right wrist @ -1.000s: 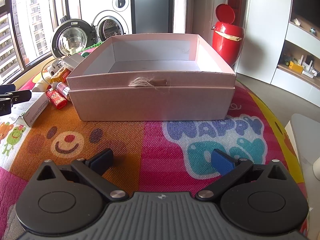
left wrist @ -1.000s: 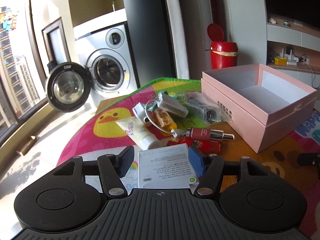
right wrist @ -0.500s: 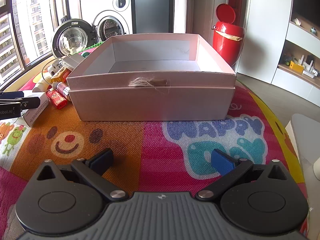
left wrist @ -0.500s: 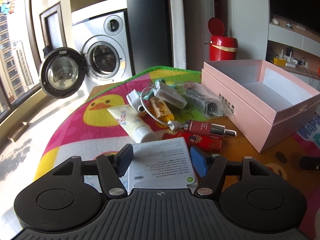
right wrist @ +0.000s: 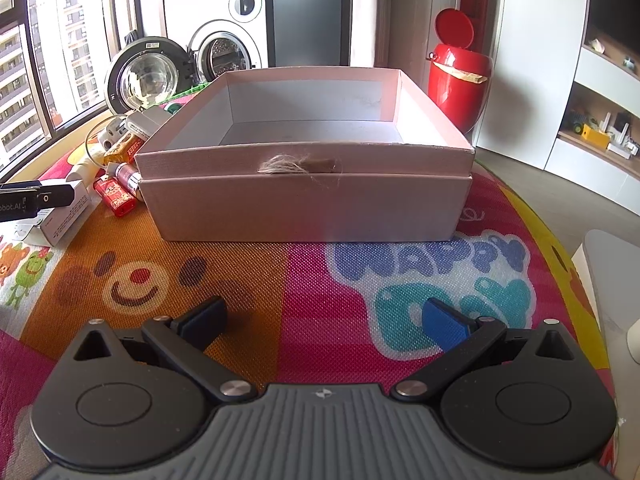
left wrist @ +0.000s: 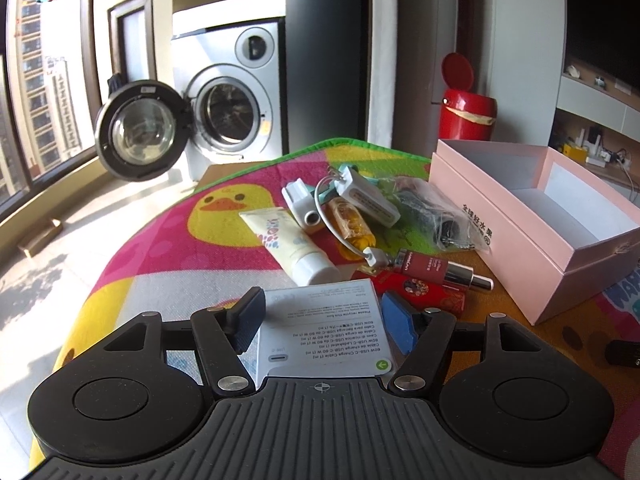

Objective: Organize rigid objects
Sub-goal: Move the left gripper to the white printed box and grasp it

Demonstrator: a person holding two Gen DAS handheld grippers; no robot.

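Observation:
My left gripper (left wrist: 320,312) is opening; its black and blue pads flank a white cable box (left wrist: 320,332) lying on the play mat without pressing it. Beyond it lie a lotion tube (left wrist: 288,244), a red packet (left wrist: 424,292), a red serum bottle (left wrist: 432,268), a white charger (left wrist: 368,196), an amber bottle (left wrist: 352,224) and a clear bag (left wrist: 436,216). The open pink box (left wrist: 500,236) stands to their right, empty. My right gripper (right wrist: 326,318) hovers open over the mat in front of the pink box (right wrist: 304,200), with nothing between its fingers.
The colourful play mat (right wrist: 360,272) covers the table, and its green edge (left wrist: 360,146) drops off at the far side. Behind it stand a washing machine with its door (left wrist: 138,130) swung open and a red bin (left wrist: 466,114). A white object (right wrist: 608,280) sits off the mat's right edge.
The left gripper has rolled slightly and its jaws have spread a little around the white cable box, which stays on the mat. The right gripper's view is unchanged.

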